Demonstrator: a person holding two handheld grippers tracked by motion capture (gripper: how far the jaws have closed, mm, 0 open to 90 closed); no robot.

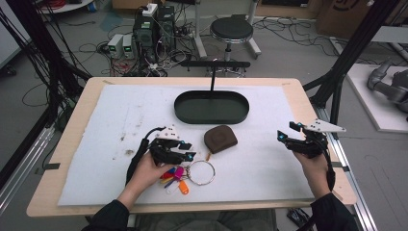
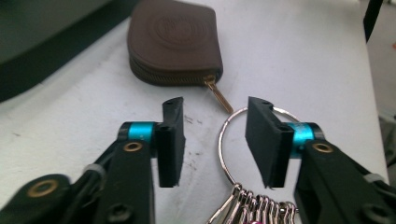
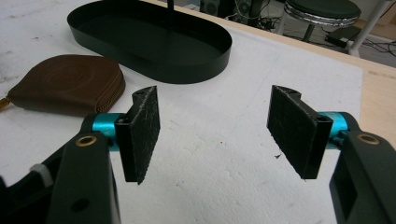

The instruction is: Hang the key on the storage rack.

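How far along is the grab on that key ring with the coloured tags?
Nothing looks moved: the key ring lies on the white mat beside the brown pouch. In hand: the left gripper straddles the ring's wire, pads not yet touching. Left: closing and lifting. The right gripper hangs open, and the black tray has nothing in it.

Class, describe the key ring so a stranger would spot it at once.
Start at the black oval tray on the white mat. Nearer the person lies a brown zipped pouch. Just below it is the key ring, a thin silver hoop carrying colourful plastic tags.
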